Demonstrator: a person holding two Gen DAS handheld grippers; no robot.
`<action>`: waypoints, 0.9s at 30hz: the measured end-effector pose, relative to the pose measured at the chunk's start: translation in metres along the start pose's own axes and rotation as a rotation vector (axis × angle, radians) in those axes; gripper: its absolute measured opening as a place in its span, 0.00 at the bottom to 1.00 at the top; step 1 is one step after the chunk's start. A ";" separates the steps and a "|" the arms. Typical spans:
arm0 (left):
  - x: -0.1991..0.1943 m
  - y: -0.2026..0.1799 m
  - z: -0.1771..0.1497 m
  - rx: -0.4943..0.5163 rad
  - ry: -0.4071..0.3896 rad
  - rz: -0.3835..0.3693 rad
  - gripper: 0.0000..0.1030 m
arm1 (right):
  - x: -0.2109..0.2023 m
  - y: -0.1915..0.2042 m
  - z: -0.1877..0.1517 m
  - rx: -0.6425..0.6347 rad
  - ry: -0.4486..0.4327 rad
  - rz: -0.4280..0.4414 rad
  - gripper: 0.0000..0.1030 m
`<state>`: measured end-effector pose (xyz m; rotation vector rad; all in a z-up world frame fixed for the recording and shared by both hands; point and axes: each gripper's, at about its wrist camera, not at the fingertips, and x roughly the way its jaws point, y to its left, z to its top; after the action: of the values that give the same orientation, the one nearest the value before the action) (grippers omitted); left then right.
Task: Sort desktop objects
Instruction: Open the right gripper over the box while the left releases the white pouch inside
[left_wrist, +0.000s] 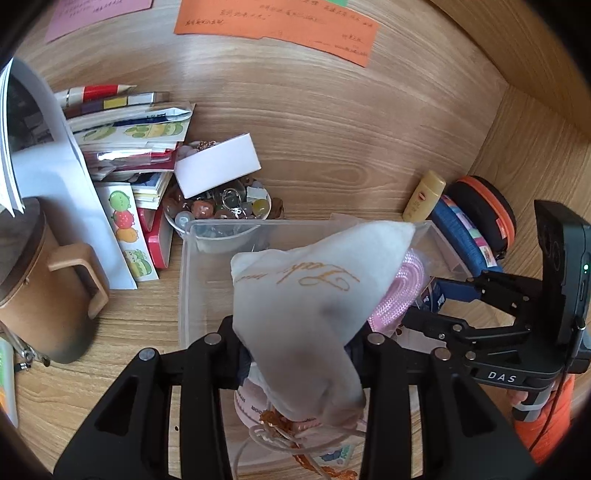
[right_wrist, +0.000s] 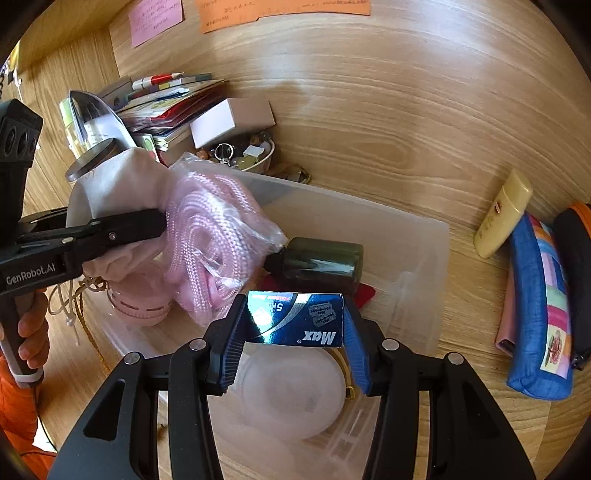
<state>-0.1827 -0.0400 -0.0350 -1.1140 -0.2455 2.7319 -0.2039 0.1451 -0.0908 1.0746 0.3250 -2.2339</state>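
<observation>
My left gripper (left_wrist: 301, 343) is shut on a white drawstring pouch (left_wrist: 310, 295) with gold script, held over the clear plastic bin (left_wrist: 184, 280). The pouch also shows in the right wrist view (right_wrist: 118, 184), pinched by the left gripper's fingers (right_wrist: 122, 230). My right gripper (right_wrist: 295, 332) is shut on a small blue "Max" razor-blade box (right_wrist: 295, 319) above the bin (right_wrist: 424, 258). Inside the bin lie a bagged pink rope (right_wrist: 210, 243), a dark green bottle (right_wrist: 317, 264), a pink round case (right_wrist: 140, 295) and a translucent round lid (right_wrist: 291, 391).
A bowl of beads and rings (left_wrist: 221, 210) with a white box (left_wrist: 218, 164) on it stands behind the bin, beside a stack of booklets and stickers (left_wrist: 125, 147). A brown mug (left_wrist: 40, 288) is left. A yellow tube (right_wrist: 502, 214) and blue pencil case (right_wrist: 543, 317) lie right.
</observation>
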 end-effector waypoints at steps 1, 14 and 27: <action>0.000 0.000 0.000 0.003 -0.001 -0.001 0.37 | 0.001 0.001 0.001 -0.004 -0.001 -0.007 0.44; 0.007 -0.013 -0.007 0.075 -0.022 0.062 0.59 | 0.004 0.004 0.004 -0.021 -0.019 -0.052 0.45; -0.023 -0.022 -0.003 0.111 -0.090 0.051 0.77 | -0.016 0.009 0.008 -0.036 -0.089 -0.089 0.72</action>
<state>-0.1621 -0.0234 -0.0169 -0.9833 -0.0770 2.8049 -0.1957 0.1414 -0.0729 0.9554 0.3797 -2.3382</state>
